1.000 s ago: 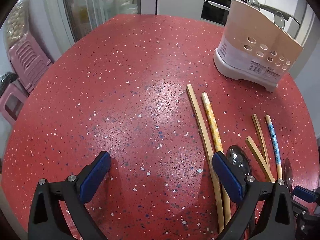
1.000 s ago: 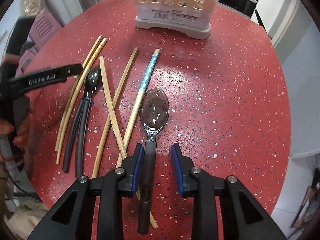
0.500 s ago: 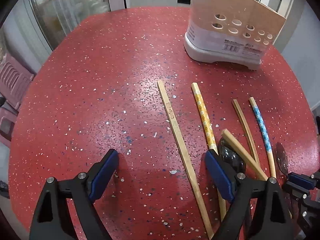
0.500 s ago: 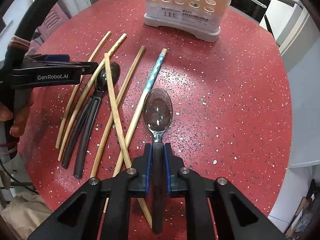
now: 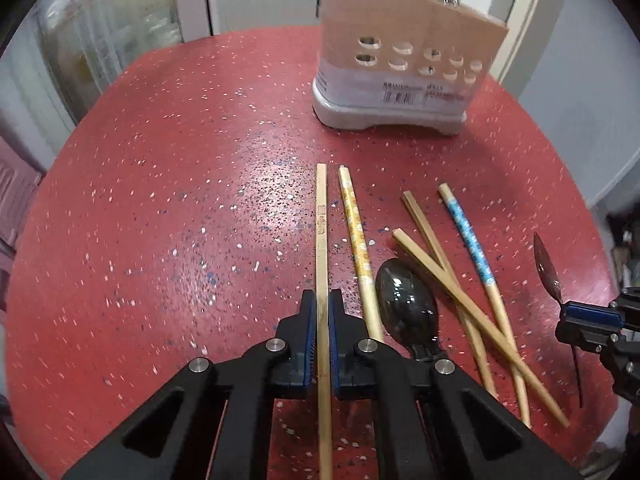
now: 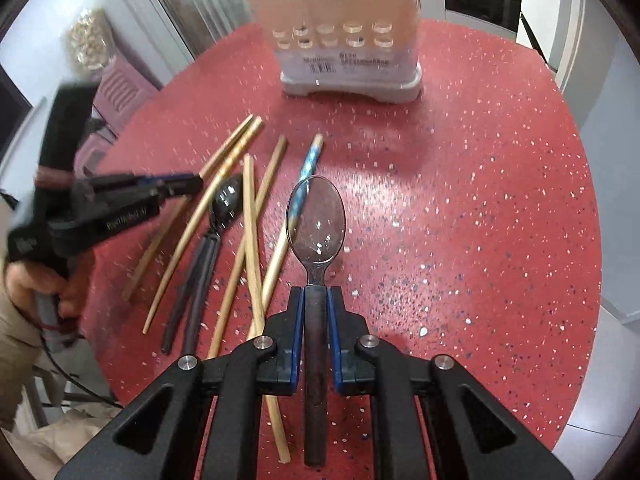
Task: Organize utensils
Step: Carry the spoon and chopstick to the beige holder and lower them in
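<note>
Plain bamboo chopstick [image 5: 322, 240] is clamped in the left gripper [image 5: 322, 312], pointing straight ahead. Just right of it lie a yellow patterned chopstick [image 5: 354, 224], a dark spoon [image 5: 406, 304], two crossed bamboo sticks [image 5: 440, 272] and a blue patterned chopstick [image 5: 468, 236]. The right gripper [image 6: 316, 300] pinches a clear-bowled spoon [image 6: 318, 220] by its dark handle, bowl forward. The utensil holder [image 6: 340, 36] stands well ahead.
</note>
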Available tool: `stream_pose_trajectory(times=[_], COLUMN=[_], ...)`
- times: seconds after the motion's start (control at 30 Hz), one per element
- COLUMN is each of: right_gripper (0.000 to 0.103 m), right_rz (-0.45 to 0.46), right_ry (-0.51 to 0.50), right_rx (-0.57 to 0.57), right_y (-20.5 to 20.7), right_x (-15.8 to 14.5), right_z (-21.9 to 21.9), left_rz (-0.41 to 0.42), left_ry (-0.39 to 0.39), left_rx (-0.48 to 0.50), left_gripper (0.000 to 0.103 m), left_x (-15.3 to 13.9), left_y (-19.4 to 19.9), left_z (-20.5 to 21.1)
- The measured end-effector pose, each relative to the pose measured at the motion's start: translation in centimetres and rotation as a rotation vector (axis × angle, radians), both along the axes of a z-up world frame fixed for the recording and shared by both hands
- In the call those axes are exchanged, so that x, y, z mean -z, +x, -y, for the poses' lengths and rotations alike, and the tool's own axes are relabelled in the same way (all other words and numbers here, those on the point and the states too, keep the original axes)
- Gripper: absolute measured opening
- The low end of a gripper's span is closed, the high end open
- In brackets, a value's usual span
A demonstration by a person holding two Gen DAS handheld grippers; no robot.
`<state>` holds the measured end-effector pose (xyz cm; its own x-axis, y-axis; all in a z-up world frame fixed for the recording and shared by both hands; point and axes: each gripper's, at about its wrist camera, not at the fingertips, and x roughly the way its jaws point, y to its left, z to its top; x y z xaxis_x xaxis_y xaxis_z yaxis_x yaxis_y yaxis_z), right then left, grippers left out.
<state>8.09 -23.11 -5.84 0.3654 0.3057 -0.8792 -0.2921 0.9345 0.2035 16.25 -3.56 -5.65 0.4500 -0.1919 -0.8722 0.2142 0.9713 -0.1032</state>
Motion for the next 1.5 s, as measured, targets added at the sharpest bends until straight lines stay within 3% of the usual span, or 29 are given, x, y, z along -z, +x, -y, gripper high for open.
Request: stream_pose_trajectory(times=[0.23, 0.73, 1.03, 1.5], right_gripper=[0.013, 0.013, 0.013, 0.013], right_rz=[0.039, 0.166, 0.229, 0.357], right_ry=[0.103, 0.200, 0.224, 0.245], right_rx=[0.021, 0.074, 0.086, 0.105], right_y=[0.4, 2.9, 4.7, 9.5], right_x=[-1.8, -7.3, -10.0, -15.8], right_z=[1.3, 2.3, 2.5, 3.1], left_rz=[0.081, 0.285, 0.358, 0.516], left_ry=[-0.138, -0.257, -0.304, -0.305], left_rx=[-0.095, -0.117, -0.097, -0.052], left_gripper=[0.032, 0.032, 0.032, 0.032], left_x=[-1.5, -9.1, -13.2, -22.0], left_y=[-1.4, -1.9, -1.5, 2.0], left_z=[-3.5, -4.8, -5.2, -4.2])
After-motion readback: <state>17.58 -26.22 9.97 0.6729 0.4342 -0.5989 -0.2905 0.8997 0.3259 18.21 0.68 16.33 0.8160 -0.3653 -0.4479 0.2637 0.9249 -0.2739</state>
